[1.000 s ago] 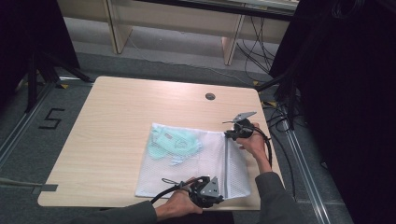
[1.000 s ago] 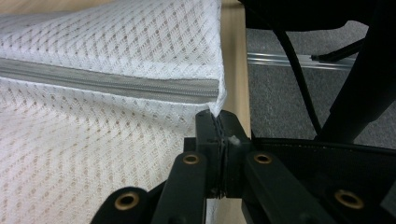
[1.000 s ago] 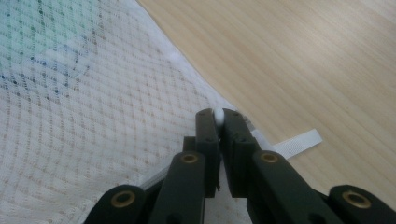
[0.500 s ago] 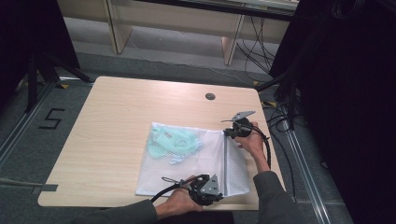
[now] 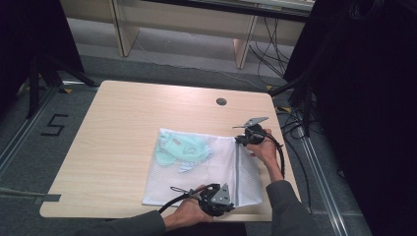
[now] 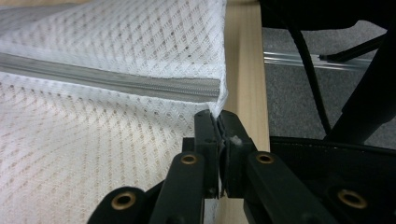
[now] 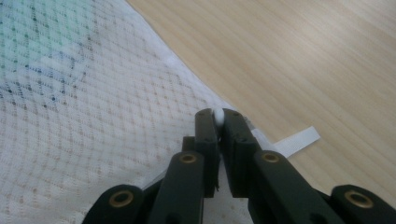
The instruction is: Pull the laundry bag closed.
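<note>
A white mesh laundry bag (image 5: pixel 196 172) lies flat on the wooden table (image 5: pixel 123 123) with a mint-green garment (image 5: pixel 182 150) inside it. A zipper (image 5: pixel 236 172) runs across the bag near its right end. My left gripper (image 5: pixel 233 201) sits at the near end of that zipper, and its jaws (image 6: pixel 218 116) are shut on the bag's corner edge (image 6: pixel 223 100). My right gripper (image 5: pixel 242 139) is at the far end of the zipper. Its jaws (image 7: pixel 217 114) have just eased a trace apart but still pinch a white bit of the bag's edge. A white tab (image 7: pixel 299 140) sticks out beside them.
A round cable hole (image 5: pixel 221 101) sits in the table beyond the bag. The table's right edge (image 5: pixel 287 162) is close to both hands, with cables on the floor (image 5: pixel 295 123) past it. Bare wood lies to the bag's left.
</note>
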Demonstrator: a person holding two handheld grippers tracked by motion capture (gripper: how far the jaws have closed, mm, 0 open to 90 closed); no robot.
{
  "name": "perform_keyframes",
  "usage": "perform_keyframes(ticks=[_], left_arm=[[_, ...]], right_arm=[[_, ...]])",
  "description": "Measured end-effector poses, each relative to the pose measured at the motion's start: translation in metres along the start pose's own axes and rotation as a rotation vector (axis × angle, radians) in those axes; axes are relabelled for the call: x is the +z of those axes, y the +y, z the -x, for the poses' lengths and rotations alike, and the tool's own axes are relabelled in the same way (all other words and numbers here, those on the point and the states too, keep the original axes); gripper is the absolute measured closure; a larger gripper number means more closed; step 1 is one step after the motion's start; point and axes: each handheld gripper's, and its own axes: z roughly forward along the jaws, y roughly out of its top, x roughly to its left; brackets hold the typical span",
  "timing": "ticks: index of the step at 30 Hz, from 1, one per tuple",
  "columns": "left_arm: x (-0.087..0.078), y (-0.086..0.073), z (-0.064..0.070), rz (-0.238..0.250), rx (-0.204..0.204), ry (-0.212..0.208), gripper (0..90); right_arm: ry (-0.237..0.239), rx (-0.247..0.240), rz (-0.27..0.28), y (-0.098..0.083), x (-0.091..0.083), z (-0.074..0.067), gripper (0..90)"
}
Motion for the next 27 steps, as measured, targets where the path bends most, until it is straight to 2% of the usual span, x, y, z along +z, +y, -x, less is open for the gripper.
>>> perform_keyframes(ticks=[2,3,4,6,7,8,9,10,12,14,15,18,20,22,24,26,27], left_arm=[[-0.001,0.001,-0.002,0.002,-0.015,0.007,81.9],[-0.002,0.002,-0.003,0.010,-0.034,0.004,79.4],[-0.004,0.002,-0.005,0.011,-0.042,-0.002,76.3],[-0.007,0.003,-0.006,0.028,-0.043,-0.005,72.7],[-0.009,0.004,-0.007,0.030,-0.034,-0.003,70.8],[-0.011,0.005,-0.007,0.034,-0.039,-0.003,70.0],[-0.014,0.005,-0.008,0.037,-0.036,0.002,69.1],[-0.017,0.006,-0.009,0.046,-0.037,0.005,67.4],[-0.023,0.006,-0.012,0.052,-0.031,0.007,65.0],[-0.030,0.007,-0.015,0.063,-0.039,0.011,61.4],[-0.034,0.007,-0.016,0.068,-0.042,0.010,60.2],[-0.047,0.006,-0.020,0.074,-0.051,0.038,54.6],[-0.057,0.004,-0.023,0.079,-0.064,0.052,52.2],[-0.068,0.001,-0.027,0.081,-0.078,0.077,49.8],[-0.078,-0.002,-0.031,0.089,-0.086,0.098,48.2],[-0.086,-0.004,-0.033,0.099,-0.108,0.115,47.4],[-0.090,-0.005,-0.034,0.103,-0.119,0.124,47.0]], right_arm=[[-0.001,0.002,-0.005,-0.001,0.001,0.001,81.3],[0.002,0.027,-0.021,-0.001,0.000,0.000,78.9],[-0.019,0.062,-0.024,-0.001,0.000,0.000,74.8],[-0.019,0.066,-0.016,-0.002,-0.001,0.001,70.6],[-0.013,0.070,-0.040,0.000,-0.004,0.001,68.1],[-0.028,0.070,-0.016,-0.001,-0.003,0.001,66.8],[-0.026,0.072,-0.013,0.000,-0.005,0.000,65.5],[-0.010,0.075,-0.035,0.002,-0.009,0.000,63.4],[-0.027,0.077,-0.015,0.001,-0.011,-0.002,59.6],[-0.014,0.097,-0.007,0.002,-0.015,-0.005,57.2],[-0.032,0.080,-0.002,0.001,-0.015,-0.005,56.3],[-0.030,0.087,0.009,0.000,-0.021,-0.010,52.8],[-0.008,0.098,-0.009,0.000,-0.029,-0.015,52.5],[-0.013,0.099,0.021,-0.001,-0.032,-0.019,50.9],[-0.011,0.105,0.027,-0.001,-0.038,-0.024,48.6],[-0.001,0.092,0.042,-0.001,-0.043,-0.029,47.5],[0.006,0.068,0.059,-0.001,-0.044,-0.029,47.4]])
